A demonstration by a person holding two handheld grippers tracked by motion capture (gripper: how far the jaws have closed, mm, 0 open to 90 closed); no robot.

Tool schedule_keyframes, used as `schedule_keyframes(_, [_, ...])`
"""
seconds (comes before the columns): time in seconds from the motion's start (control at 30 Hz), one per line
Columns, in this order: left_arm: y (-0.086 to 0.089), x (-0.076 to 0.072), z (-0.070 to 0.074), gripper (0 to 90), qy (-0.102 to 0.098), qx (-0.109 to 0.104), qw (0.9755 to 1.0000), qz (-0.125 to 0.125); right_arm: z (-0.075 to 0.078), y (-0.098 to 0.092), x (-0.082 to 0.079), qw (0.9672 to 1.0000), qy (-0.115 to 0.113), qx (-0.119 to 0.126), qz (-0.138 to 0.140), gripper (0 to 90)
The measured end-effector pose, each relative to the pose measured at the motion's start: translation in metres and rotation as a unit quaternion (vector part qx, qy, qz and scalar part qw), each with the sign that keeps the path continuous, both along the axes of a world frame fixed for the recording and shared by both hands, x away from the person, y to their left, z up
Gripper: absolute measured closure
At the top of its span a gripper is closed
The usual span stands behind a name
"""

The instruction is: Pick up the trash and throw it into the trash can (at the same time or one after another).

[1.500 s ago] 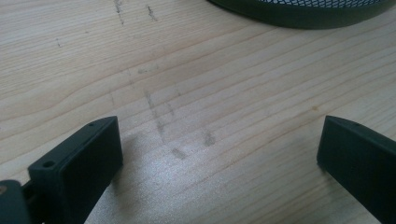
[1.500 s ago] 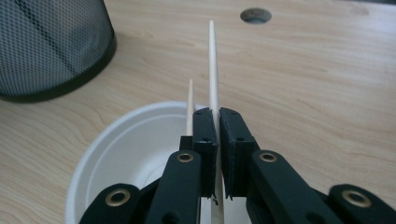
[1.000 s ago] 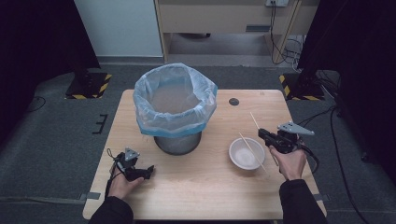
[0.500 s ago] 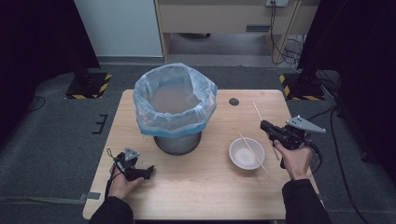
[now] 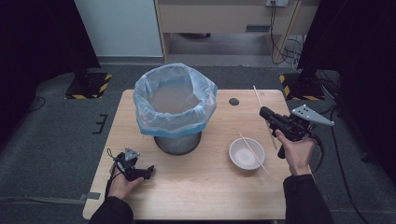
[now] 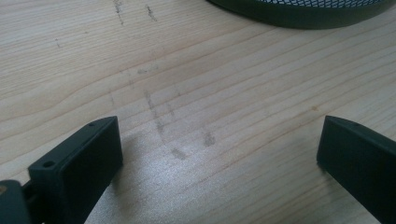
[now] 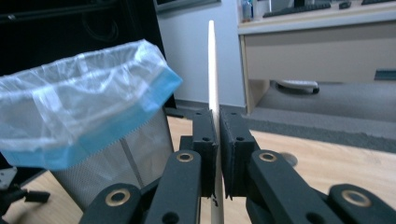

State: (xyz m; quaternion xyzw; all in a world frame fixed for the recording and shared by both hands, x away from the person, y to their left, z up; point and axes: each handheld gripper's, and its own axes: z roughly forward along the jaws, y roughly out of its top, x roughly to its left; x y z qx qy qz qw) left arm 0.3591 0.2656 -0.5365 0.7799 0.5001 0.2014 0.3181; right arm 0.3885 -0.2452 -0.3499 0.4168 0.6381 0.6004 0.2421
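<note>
The right gripper (image 5: 267,113) is pinching one chopstick (image 7: 213,70) upright, seemingly for binning in the lined bin (image 5: 175,100) at ten o'clock; the left gripper (image 5: 148,169) is resting on the counter (image 5: 210,186), fingers spread.

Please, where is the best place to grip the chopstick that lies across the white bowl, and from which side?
Probably its lower end, which juts past the white bowl over bare table. Come from above, jaws across the thin stick: elsewhere the bowl's rim is in the way.

We see the table (image 5: 196,196) evenly lit under soft overhead light, its surroundings dark. Close-up, our near jaws blur slightly.
</note>
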Motion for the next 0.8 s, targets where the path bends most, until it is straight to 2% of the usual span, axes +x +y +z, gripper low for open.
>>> schedule_keyframes(0.23, [0.0,0.0,0.0,0.0,0.0,0.0,1.0,0.0,0.018,0.01,0.002,0.9996,-0.025,0.013,0.008,85.9])
schedule_keyframes(0.43, [0.0,0.0,0.0,0.0,0.0,0.0,1.0,0.0,0.026,0.015,0.004,0.999,-0.037,0.023,0.013,85.9])
schedule_keyframes(0.8, [0.0,0.0,0.0,0.0,0.0,0.0,1.0,0.0,0.054,0.028,0.009,0.9967,-0.067,0.04,0.022,85.9])
